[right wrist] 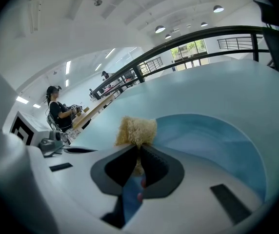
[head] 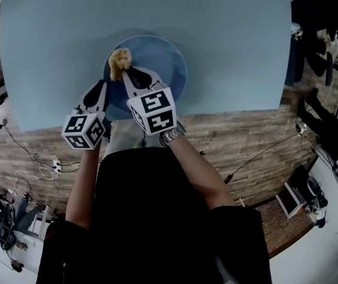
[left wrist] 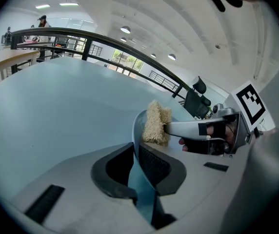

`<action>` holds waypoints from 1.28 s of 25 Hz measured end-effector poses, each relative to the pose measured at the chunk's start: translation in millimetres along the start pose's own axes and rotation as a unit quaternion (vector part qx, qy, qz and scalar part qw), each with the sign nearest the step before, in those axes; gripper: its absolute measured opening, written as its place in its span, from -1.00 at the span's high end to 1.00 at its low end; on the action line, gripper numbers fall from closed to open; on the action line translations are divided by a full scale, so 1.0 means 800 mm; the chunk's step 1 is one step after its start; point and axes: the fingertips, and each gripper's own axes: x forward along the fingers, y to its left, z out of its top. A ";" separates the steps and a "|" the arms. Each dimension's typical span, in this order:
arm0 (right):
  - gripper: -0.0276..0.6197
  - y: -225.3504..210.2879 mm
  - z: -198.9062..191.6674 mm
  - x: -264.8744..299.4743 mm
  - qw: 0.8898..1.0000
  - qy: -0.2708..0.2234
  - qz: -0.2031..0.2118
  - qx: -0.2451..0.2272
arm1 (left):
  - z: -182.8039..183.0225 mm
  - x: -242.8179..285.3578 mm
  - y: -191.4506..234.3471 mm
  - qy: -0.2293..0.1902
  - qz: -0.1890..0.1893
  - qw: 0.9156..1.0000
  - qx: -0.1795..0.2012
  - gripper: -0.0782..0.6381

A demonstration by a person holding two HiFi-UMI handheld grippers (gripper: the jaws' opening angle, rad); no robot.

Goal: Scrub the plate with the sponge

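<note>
A blue plate (head: 163, 64) lies on the pale blue table (head: 228, 40). My left gripper (head: 103, 89) is shut on the plate's near-left rim (left wrist: 138, 152), which runs edge-on between its pads. My right gripper (head: 123, 71) is shut on a tan fibrous sponge (head: 120, 59) and holds it against the plate's left part. In the right gripper view the sponge (right wrist: 136, 129) sticks out past the closed pads, over the plate's blue surface (right wrist: 212, 140). The left gripper view shows the sponge (left wrist: 156, 123) pressed to the plate with the right gripper's fingers (left wrist: 188, 128) behind it.
The table's near edge (head: 216, 111) runs just behind my grippers, with wooden floor (head: 240, 141) below. Cables (head: 33, 164) lie on the floor to the left and bags and gear (head: 317, 188) to the right. A seated person (right wrist: 59, 111) is far off.
</note>
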 end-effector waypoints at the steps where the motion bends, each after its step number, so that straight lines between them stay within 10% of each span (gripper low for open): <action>1: 0.82 -0.003 0.001 -0.002 1.000 -0.001 -0.003 0.002 | 0.000 0.000 0.000 0.000 0.000 1.000 0.001 0.77; 32: 0.82 -0.103 -0.004 -0.082 0.990 -0.042 -0.124 0.052 | 0.006 -0.002 0.006 0.000 0.007 1.000 0.016 0.77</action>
